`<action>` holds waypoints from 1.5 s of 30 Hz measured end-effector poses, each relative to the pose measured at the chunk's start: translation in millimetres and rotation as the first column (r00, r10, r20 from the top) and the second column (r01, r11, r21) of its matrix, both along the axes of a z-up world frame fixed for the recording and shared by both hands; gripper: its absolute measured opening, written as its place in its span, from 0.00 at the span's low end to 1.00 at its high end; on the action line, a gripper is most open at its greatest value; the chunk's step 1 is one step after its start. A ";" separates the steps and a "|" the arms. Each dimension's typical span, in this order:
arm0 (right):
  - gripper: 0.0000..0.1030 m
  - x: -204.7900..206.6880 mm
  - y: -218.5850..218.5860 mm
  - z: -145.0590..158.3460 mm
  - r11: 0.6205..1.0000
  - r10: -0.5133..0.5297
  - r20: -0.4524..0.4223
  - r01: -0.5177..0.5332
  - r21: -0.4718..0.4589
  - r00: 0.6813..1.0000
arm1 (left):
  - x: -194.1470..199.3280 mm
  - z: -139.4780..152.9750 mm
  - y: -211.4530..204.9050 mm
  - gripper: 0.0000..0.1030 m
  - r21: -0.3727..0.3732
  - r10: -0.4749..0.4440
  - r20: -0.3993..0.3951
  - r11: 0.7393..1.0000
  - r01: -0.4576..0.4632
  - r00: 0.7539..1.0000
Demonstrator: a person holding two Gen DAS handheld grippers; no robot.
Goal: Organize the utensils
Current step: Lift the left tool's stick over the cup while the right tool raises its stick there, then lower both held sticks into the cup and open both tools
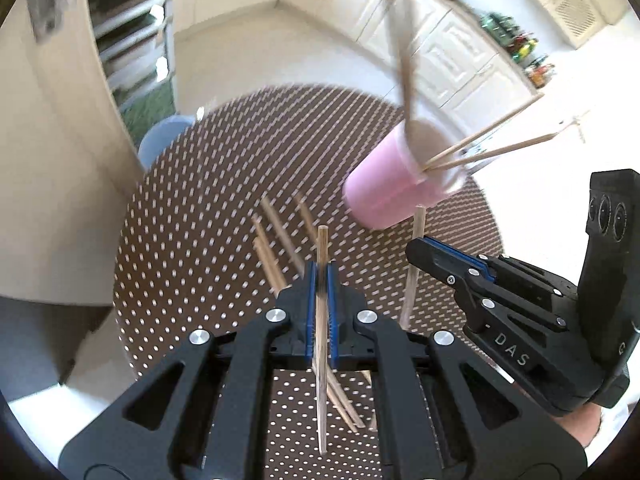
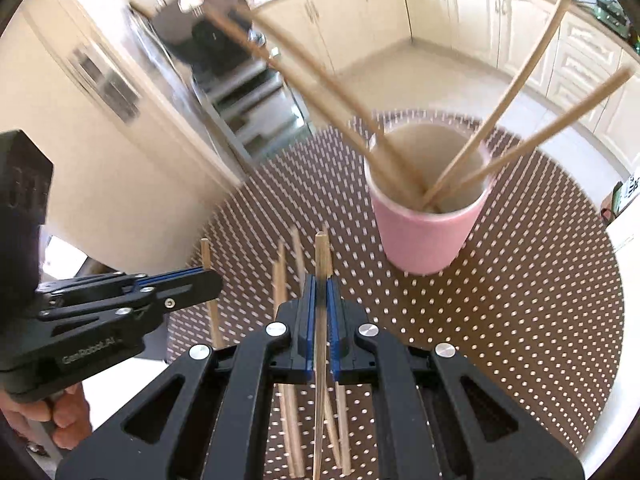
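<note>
Chopsticks [image 1: 276, 256] loose on the brown dotted mat [image 1: 192, 208], in a small scatter left of centre in the left wrist view, partly hidden under the gripper. Left gripper [image 1: 321, 276] above them, jaws pinched tight on one wooden chopstick [image 1: 322, 248], which stands up between the blue pads and runs on below them. Just right of that, second gripper seen from the side, with another stick crossing behind its tip. Farther right and beyond, pink cup [image 1: 384, 184] upright on the mat, four chopsticks leaning out of its rim in two pairs, one pair blurred. Round table [image 1: 100, 364] white at its edge under the mat.

Right wrist view, from the left: person's hand [image 2: 60, 416] wrapped round the handle of the left gripper, whose closed tip carries a stick held upright. Next, loose chopsticks lying side by side on the mat near centre. Right gripper [image 2: 321, 280] over them, jaws closed on a single upright chopstick [image 2: 320, 252], stick clamped between the blue pads and continuing below. Right of that and a little beyond, the pink cup, white inside, standing well apart from the loose pile. Kitchen cabinets [image 2: 472, 12] along the far wall.
</note>
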State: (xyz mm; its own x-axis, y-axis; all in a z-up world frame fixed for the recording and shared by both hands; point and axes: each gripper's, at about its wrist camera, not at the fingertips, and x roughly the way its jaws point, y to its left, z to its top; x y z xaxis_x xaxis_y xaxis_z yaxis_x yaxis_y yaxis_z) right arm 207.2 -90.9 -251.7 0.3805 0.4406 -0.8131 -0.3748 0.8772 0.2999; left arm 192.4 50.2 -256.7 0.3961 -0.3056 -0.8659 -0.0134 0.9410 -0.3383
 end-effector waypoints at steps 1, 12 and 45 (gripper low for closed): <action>0.04 -3.4 -1.6 7.3 1.000 -0.004 0.015 0.004 0.006 1.000 | -1.7 9.5 -1.4 0.05 0.000 -0.007 0.020 1.000 0.007 1.000; 0.04 -30.6 -29.0 92.4 0.997 -0.066 0.193 0.058 0.044 0.979 | -17.2 98.0 -20.2 0.05 0.004 -0.091 0.216 0.996 0.092 0.972; 0.04 20.7 -67.4 149.8 0.992 -0.114 0.433 0.130 -0.007 0.894 | 59.3 169.9 -46.0 0.05 0.028 -0.012 0.434 1.000 0.000 0.901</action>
